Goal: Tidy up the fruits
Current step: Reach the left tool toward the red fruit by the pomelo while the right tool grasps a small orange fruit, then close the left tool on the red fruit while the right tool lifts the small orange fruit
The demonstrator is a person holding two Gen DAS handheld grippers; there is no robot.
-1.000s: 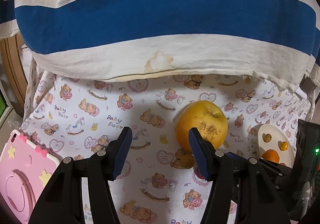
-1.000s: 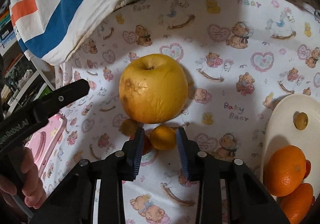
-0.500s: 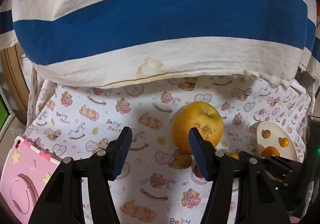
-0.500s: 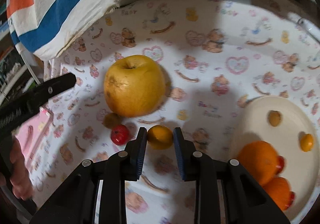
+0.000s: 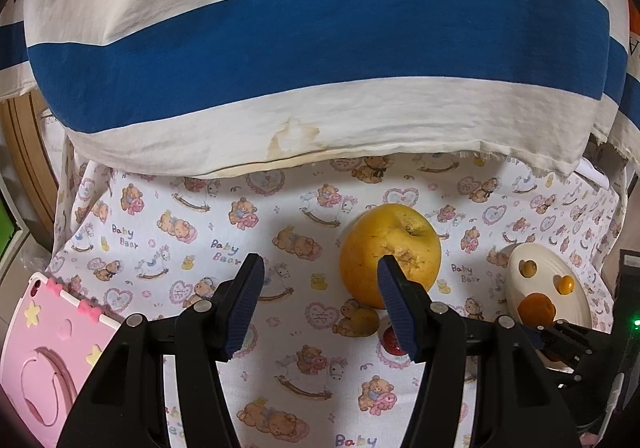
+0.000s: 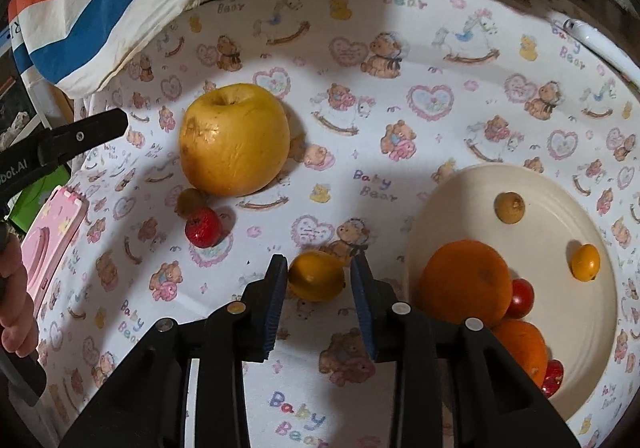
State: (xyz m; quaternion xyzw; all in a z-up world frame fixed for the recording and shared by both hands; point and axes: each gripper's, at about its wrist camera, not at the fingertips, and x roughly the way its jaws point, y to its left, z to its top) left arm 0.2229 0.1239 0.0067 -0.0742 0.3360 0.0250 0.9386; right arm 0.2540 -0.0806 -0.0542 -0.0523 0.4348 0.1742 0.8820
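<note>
My right gripper (image 6: 318, 274) is shut on a small yellow-orange fruit (image 6: 316, 275) and holds it above the cloth, left of the cream plate (image 6: 472, 192). The plate holds two oranges (image 6: 466, 282), small red fruits (image 6: 522, 293), a brown one (image 6: 509, 207) and a small yellow one (image 6: 585, 262). A big yellow apple (image 6: 234, 140) lies on the cloth with a small olive fruit (image 6: 188, 200) and a red one (image 6: 203, 227) beside it. My left gripper (image 5: 320, 302) is open and empty, hovering near the apple (image 5: 390, 254).
The person's striped shirt (image 5: 320, 60) hangs over the far edge of the bear-print cloth (image 5: 192, 240). A pink case (image 5: 48, 360) lies at the left. The left gripper's finger (image 6: 80, 134) shows at the left of the right wrist view.
My right gripper has lifted the small yellow-orange fruit away from the apple and carried it right toward the plate. My left gripper has drawn back a little, still open.
</note>
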